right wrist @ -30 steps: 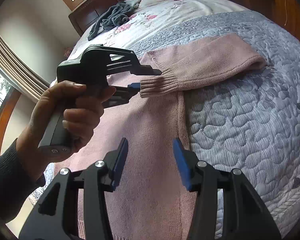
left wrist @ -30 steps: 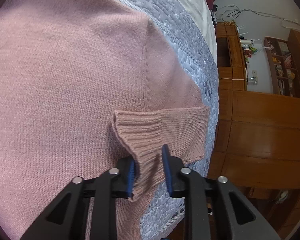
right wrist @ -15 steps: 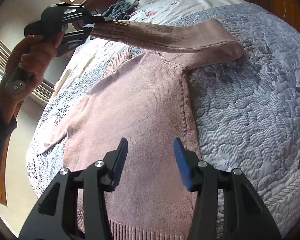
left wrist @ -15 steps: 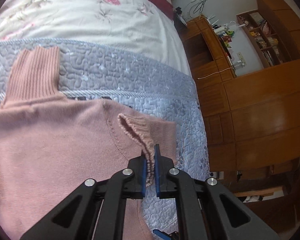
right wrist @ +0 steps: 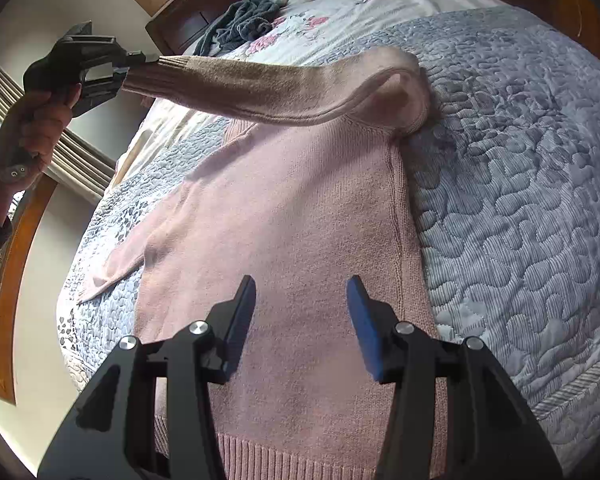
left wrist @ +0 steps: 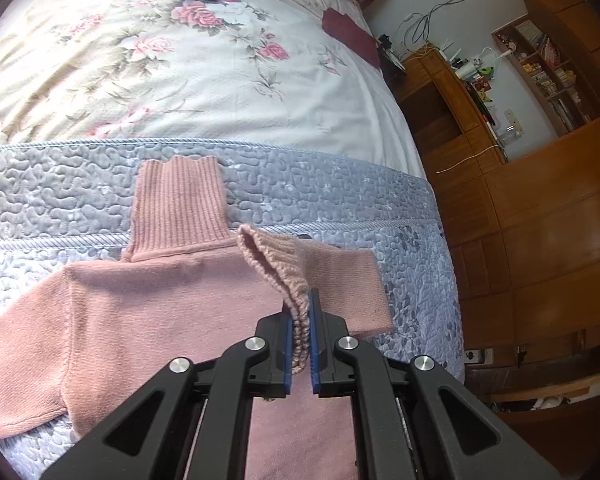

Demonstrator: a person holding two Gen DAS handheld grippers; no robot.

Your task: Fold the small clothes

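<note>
A pink knitted turtleneck sweater (right wrist: 292,216) lies flat on a grey-blue quilted bedspread (right wrist: 520,184). My left gripper (left wrist: 300,332) is shut on the ribbed cuff (left wrist: 276,264) of one sleeve. That sleeve (right wrist: 268,84) is stretched in the air across the sweater's chest, held high by the left gripper (right wrist: 136,66) in a person's hand (right wrist: 32,128). The ribbed collar (left wrist: 178,204) lies flat toward the head of the bed. The other sleeve (right wrist: 120,256) lies out to the left. My right gripper (right wrist: 302,308) hovers open over the sweater's lower body, holding nothing.
A floral sheet (left wrist: 160,68) covers the far half of the bed, with a dark grey garment (right wrist: 244,20) bunched near the wooden headboard (right wrist: 188,12). Wooden cabinets and shelves (left wrist: 540,160) stand beside the bed. A window with a wooden frame (right wrist: 4,280) is on the left.
The left gripper closed on the sleeve cuff and lifted it up and away, pulling the sleeve taut over the sweater. The right gripper stayed open above the lower body.
</note>
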